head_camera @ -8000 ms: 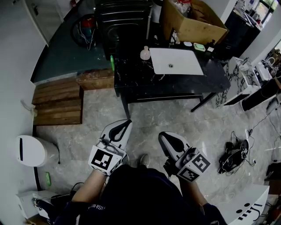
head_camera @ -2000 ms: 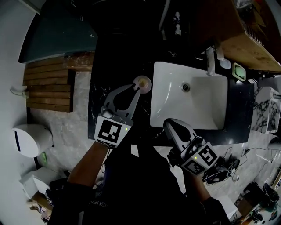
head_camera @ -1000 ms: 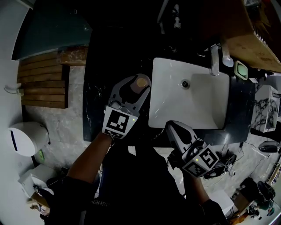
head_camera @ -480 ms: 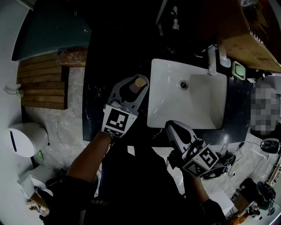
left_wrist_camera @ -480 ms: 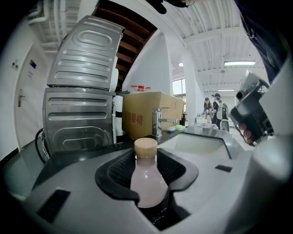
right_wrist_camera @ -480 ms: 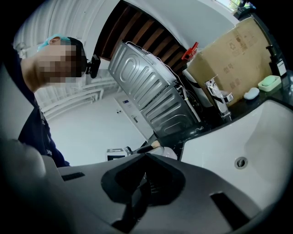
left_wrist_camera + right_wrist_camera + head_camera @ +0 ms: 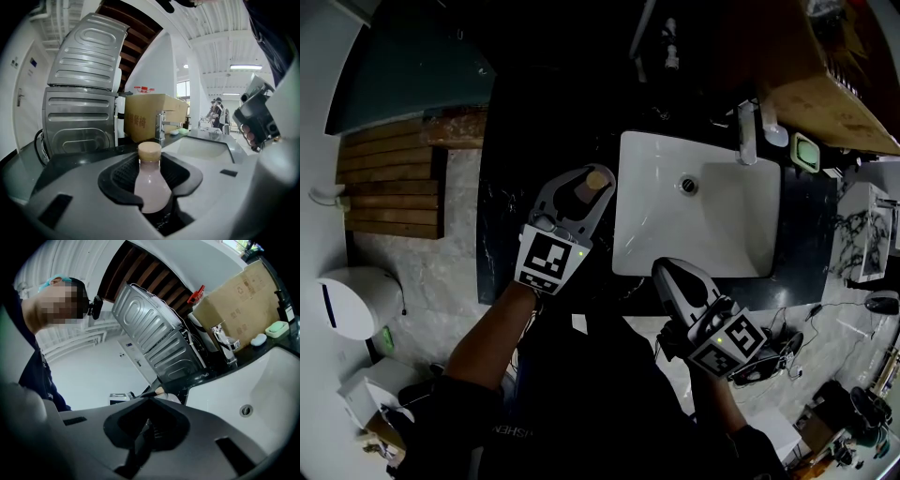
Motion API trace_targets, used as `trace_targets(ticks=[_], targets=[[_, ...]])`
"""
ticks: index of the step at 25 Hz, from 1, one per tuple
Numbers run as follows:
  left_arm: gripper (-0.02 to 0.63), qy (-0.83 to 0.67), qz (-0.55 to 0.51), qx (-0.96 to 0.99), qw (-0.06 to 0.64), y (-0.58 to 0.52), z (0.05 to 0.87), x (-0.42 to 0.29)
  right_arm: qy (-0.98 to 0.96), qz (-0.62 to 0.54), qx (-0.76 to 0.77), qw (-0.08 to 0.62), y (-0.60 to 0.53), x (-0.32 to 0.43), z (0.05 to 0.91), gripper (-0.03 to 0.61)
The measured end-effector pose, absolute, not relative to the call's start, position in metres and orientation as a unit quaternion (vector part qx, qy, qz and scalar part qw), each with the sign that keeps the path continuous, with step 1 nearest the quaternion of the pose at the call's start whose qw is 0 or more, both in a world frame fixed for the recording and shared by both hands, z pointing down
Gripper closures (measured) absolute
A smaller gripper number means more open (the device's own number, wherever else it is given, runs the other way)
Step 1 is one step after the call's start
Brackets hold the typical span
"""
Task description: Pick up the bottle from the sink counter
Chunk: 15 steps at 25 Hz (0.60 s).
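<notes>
Counter: dark slab beneath the left gripper.
Sink: white basin just right of that gripper's tips.
Left gripper: jaws closing on the bottle, and the pads appear to meet its wide lower body, probably for a firm hold.
Right gripper: jaws together and empty, parked at the sink's near rim, likely to stay clear.
Bottle: upright between the left jaws, with its cap above them.

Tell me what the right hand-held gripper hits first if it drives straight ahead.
Probably the bottle, seen just past the right hand-held gripper's shut tips, between the left hand-held gripper's closing jaws. Held low, it might catch the sink's rim first; depth is unclear.
</notes>
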State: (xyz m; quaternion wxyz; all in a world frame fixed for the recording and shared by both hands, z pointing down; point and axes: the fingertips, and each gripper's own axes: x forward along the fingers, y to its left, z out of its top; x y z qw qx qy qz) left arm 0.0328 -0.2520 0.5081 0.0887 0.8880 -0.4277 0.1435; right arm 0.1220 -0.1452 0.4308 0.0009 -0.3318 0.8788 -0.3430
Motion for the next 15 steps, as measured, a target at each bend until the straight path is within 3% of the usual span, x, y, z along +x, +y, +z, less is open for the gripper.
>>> trace_targets(ticks=[15], targets=[[0.472,-0.422,0.126,0.895,0.065,-0.25,0.457,0.024,0.886,-0.326,-0.329,0.01,-0.161,0.111,0.412,0.554]])
